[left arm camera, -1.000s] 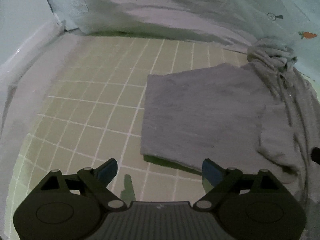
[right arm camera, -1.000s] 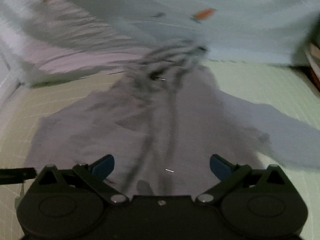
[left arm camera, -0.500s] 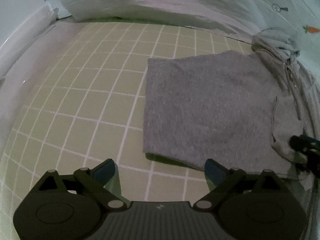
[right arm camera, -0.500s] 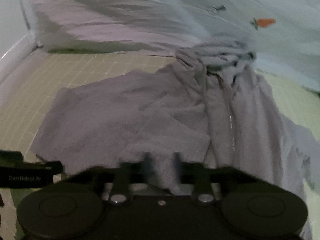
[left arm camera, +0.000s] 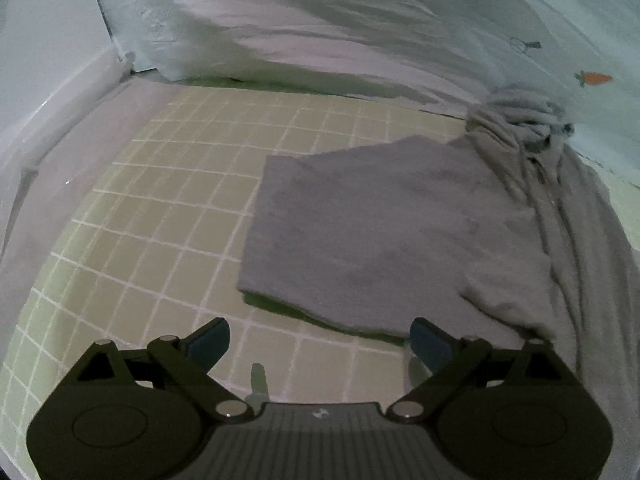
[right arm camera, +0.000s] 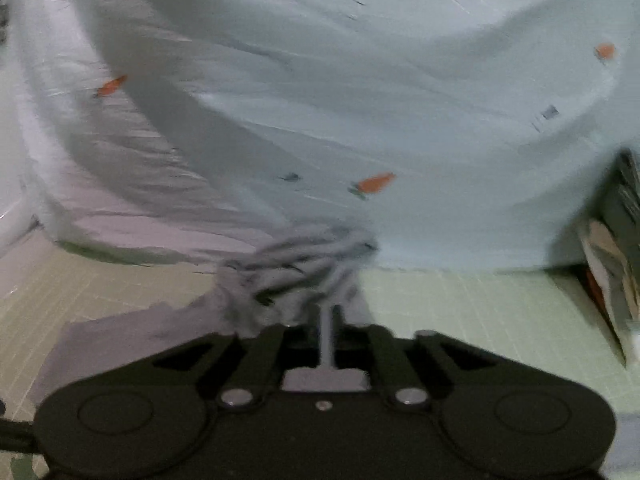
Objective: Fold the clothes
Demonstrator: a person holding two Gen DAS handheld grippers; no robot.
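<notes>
Grey hoodie on a pale green mat gridded in white. Far side, a light blue sheet dotted with orange carrots.

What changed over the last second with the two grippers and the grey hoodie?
The right hand-held gripper went from open to shut on a fold of the grey hoodie and has lifted it toward the hood end. The left hand-held gripper stayed open, hovering over the green grid mat at the hoodie's near edge.

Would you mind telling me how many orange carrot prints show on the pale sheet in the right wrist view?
3: one carrot print upper left, one centre above the grey hoodie, one upper right. Folds may hide more.
</notes>
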